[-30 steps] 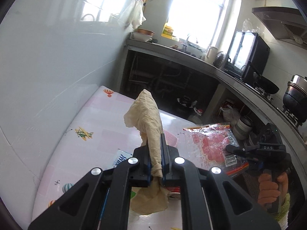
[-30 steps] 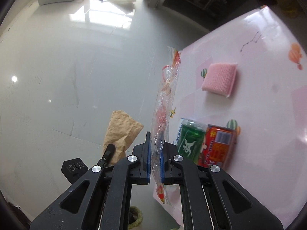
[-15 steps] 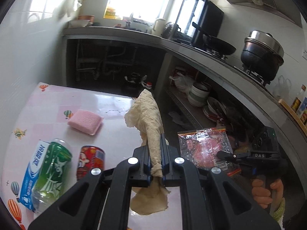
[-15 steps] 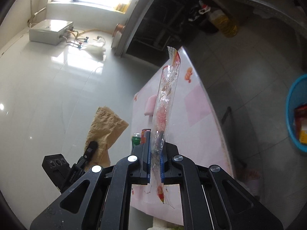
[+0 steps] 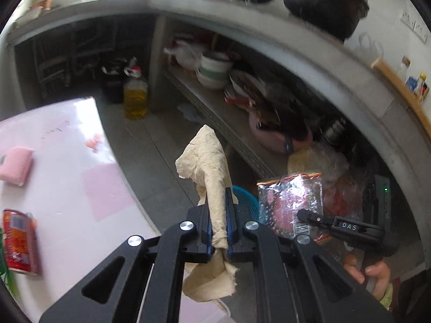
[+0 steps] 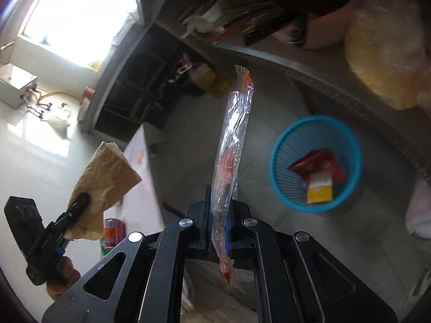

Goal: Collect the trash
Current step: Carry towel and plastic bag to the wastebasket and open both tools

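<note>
Blue basket [image 6: 277, 180] with red-and-yellow carton [image 6: 319, 177] inside

The paper napkin [image 5: 208, 161] looked crinkled and matt; the wrapper [image 6: 233, 145] was glossy clear plastic; at 3 o'clock, the blue plastic basket [image 6: 277, 145] was ribbed.

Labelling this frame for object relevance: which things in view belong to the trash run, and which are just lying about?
Part of the job:
- crumpled brown paper, in the left gripper
- clear plastic wrapper, in the right gripper
- blue basket, already holding a red and yellow carton

Lying about:
- pink sponge
- oil jug
- stacked bowls
</note>
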`<action>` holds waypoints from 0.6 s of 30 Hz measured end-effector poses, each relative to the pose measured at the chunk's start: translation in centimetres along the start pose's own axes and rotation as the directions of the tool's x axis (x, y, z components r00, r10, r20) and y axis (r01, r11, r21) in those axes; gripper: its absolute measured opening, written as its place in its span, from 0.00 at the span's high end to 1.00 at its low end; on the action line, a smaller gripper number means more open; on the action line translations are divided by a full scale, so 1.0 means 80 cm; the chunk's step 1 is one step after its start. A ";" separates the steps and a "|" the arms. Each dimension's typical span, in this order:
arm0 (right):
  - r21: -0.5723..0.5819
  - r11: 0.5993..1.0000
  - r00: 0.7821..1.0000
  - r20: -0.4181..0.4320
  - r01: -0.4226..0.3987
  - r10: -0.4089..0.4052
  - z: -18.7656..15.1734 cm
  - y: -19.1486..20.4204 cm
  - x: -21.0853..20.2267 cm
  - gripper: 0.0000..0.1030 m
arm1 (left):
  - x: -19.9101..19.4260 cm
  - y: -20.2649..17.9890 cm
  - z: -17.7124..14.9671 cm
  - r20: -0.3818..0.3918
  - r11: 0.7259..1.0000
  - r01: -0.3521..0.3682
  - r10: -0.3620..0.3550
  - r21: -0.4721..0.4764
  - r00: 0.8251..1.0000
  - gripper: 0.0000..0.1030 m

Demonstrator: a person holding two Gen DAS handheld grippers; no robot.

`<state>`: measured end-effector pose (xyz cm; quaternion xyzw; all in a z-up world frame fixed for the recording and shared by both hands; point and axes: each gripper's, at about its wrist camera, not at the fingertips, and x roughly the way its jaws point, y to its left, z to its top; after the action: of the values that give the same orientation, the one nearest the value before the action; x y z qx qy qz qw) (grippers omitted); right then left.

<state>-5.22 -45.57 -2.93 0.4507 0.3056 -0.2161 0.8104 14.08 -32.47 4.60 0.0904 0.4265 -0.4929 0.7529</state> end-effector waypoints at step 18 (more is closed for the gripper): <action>-0.014 0.925 0.925 -0.002 0.380 -0.380 0.034 -0.102 0.119 0.89 | 0.302 -0.053 -0.014 -0.421 1.000 0.018 -0.026 -0.022 0.907 0.92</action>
<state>-2.64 -52.69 -13.30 0.3781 0.3904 -0.3657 0.7556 13.62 -50.03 -12.57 0.1833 0.5841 -0.4665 0.6384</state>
